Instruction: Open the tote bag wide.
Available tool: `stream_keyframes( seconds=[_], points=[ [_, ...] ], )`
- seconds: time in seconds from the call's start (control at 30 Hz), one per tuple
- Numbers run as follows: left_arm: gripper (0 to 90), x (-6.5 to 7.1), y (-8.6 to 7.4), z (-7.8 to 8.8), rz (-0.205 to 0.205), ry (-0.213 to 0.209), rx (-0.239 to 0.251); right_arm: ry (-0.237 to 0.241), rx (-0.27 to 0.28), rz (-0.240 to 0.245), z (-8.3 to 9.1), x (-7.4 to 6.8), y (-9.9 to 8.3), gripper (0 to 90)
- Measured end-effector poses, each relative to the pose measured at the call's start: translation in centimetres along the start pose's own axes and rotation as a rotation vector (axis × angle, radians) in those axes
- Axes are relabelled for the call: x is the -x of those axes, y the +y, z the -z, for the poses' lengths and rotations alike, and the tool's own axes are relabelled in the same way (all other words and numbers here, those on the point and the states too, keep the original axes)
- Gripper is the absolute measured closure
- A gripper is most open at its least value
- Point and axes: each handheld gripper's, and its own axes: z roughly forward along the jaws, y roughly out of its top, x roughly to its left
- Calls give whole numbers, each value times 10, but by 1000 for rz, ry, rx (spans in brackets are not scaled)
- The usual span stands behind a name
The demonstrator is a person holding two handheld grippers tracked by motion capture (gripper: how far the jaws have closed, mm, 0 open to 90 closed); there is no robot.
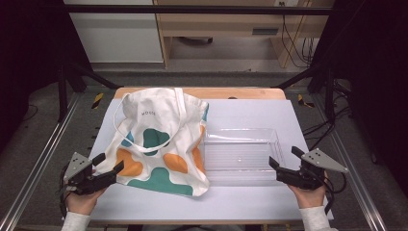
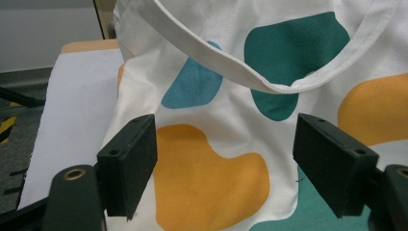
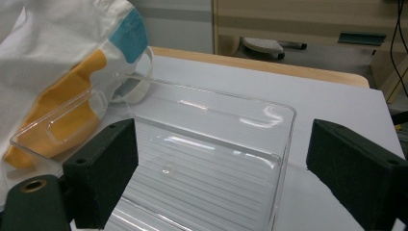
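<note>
A white cloth tote bag with teal, orange and blue blotches lies flat on the left half of the table, its handle looped across it. To its right stands a clear plastic tray, touching the bag's right edge. My left gripper sits at the bag's near left corner, open, and its jaws frame an orange blotch on the bag without pressing on it. My right gripper is open at the tray's near right corner. Between its jaws shows the tray's near rim, and the bag lies beyond at the left.
A white sheet covers the table, with a wooden edge at the far side. Metal rails run along both sides. Black frame posts, wooden furniture and hanging cables stand beyond the table.
</note>
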Motion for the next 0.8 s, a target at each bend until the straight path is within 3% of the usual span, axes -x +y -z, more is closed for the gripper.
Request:
stream_keyframes(
  seconds=[0.2, 0.8],
  points=[
    [248, 0, 2, 2, -1, -6, 6, 17, 1, 4, 0, -4, 4, 122],
    [283, -1, 18, 7, -5, -9, 13, 94, -6, 63, -19, -41, 31, 147]
  ],
)
